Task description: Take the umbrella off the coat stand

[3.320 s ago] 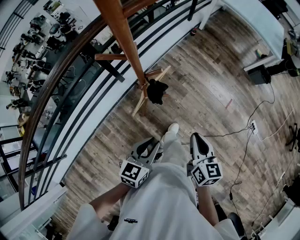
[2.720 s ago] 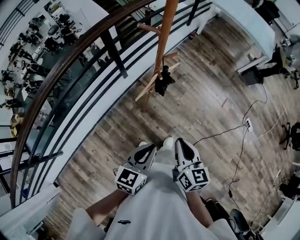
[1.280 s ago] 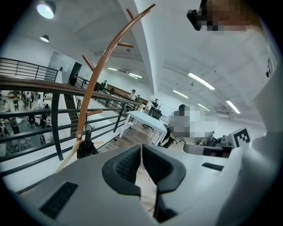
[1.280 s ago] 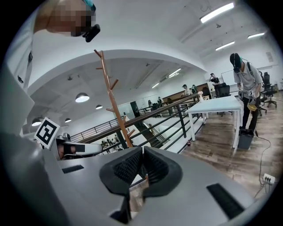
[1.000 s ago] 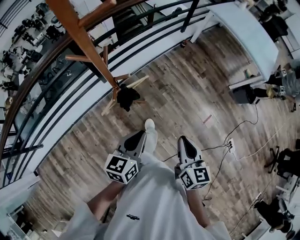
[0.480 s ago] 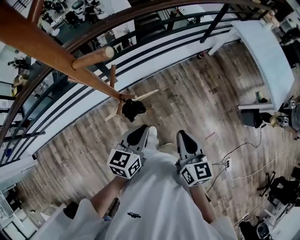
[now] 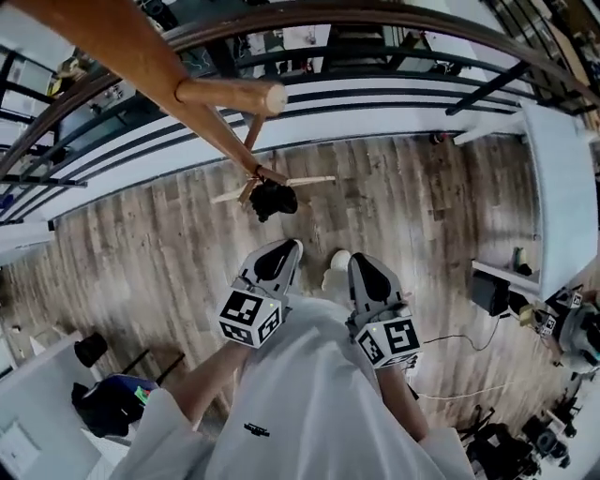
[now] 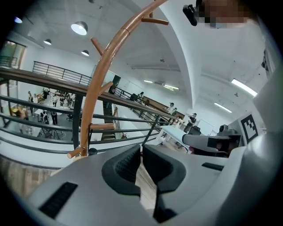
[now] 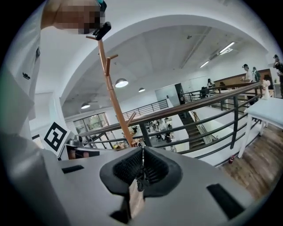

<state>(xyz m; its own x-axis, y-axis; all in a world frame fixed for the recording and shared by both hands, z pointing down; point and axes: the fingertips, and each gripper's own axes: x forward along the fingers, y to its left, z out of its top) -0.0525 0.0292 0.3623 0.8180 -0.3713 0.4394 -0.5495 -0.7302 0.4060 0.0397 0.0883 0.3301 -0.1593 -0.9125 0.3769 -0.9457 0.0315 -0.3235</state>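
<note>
The wooden coat stand (image 7: 202,112) slants in from the upper left of the head view, with a peg (image 7: 230,94) jutting toward me. A black folded umbrella (image 7: 272,199) hangs low on the stand, near its foot. My left gripper (image 7: 275,261) and right gripper (image 7: 367,277) are held side by side just short of the umbrella, both shut and empty. In the left gripper view the stand's pole (image 8: 95,88) rises left of the shut left gripper (image 8: 141,152). In the right gripper view the pole (image 9: 112,92) stands behind the shut right gripper (image 9: 142,161).
A curved dark railing (image 7: 375,14) with black bars runs behind the stand, above an open lower floor. A white table (image 7: 562,187) lies at the right. A black bag (image 7: 112,403) and a white surface (image 7: 37,412) sit at lower left. Cables (image 7: 459,337) trail on the wood floor.
The head view has swung, so the stand now reaches in from the upper left and its peg looms larger. Both grippers have come nearer the umbrella, still shut. The umbrella still hangs.
</note>
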